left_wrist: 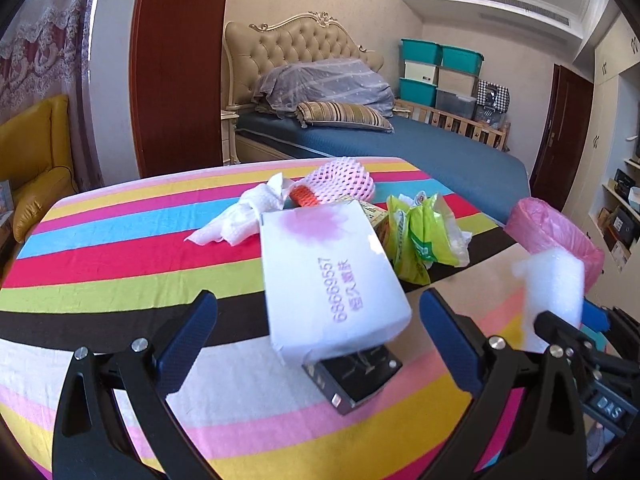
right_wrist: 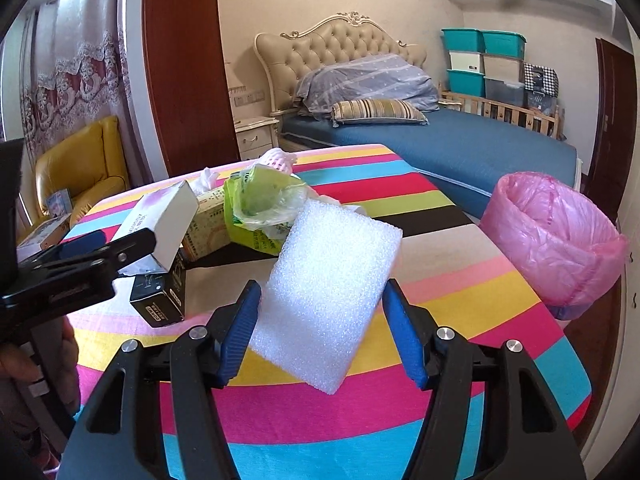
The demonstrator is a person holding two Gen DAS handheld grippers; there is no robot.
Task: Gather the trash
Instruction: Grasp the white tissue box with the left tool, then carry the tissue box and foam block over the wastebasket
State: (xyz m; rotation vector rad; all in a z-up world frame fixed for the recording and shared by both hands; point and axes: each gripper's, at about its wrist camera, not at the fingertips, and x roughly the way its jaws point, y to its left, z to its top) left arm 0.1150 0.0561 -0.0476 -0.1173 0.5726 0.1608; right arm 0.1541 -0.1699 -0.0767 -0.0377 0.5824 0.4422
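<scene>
Right claw [right_wrist: 320, 332] clenched a white foam pad [right_wrist: 326, 294]; left claw [left_wrist: 316, 344] gaped around a white box [left_wrist: 332, 280], apparently not gripping.

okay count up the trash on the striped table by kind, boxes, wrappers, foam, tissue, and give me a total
Boxes: 3 (white box, black box, yellowish carton)
Plastic wrappers: 1 (green bag)
Foam: 2 (white foam block, pink foam net)
Tissue: 1 (crumpled tissue)
Total: 7
</scene>
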